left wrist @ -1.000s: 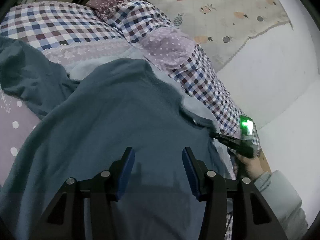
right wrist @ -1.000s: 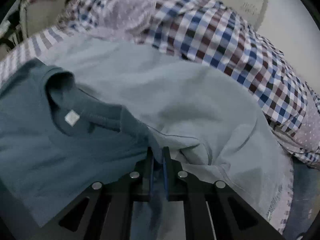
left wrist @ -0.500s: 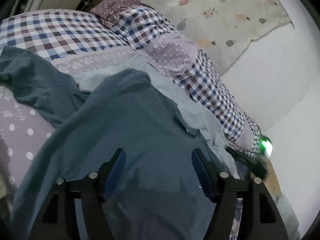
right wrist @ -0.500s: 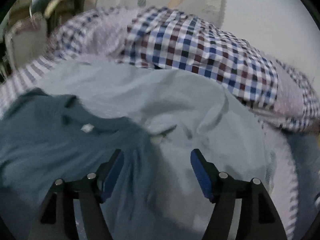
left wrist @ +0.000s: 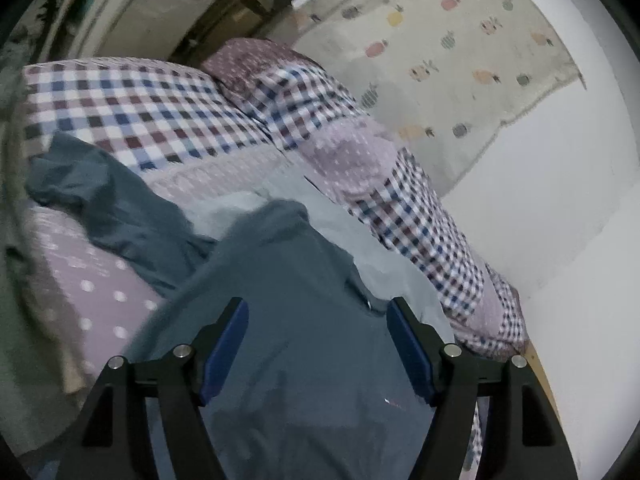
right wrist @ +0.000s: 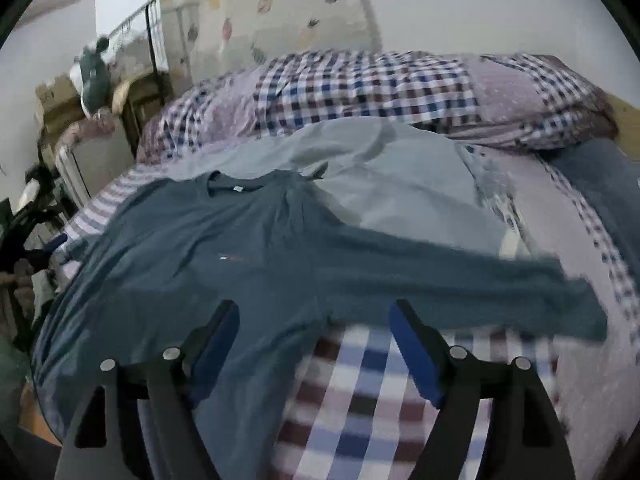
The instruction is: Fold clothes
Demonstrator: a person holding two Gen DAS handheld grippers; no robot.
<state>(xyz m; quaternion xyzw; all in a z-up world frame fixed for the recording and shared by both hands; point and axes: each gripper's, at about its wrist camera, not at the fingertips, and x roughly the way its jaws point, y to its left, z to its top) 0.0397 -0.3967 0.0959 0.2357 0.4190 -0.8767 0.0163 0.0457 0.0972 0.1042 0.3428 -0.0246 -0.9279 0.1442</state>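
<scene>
A dark teal long-sleeved cotton shirt (right wrist: 248,248) lies spread, front up, on a bed with a blue, maroon and white checked quilt (right wrist: 360,84). On the shirt's chest sits a small embroidered logo (right wrist: 230,258), too blurred to read; inside the round collar is a pale label (right wrist: 238,189), also unreadable. One sleeve (right wrist: 460,280) stretches flat across the quilt; the other (left wrist: 100,196) lies crumpled over a lilac dotted patch. Beneath the shirt's collar end lies a pale blue-grey garment (right wrist: 392,184), soft and creased. The left tongs (left wrist: 318,346) hover above the shirt's body, blue pads wide apart, gripping nothing. The right tongs (right wrist: 314,350) hover at the shirt's side edge, equally wide, empty.
</scene>
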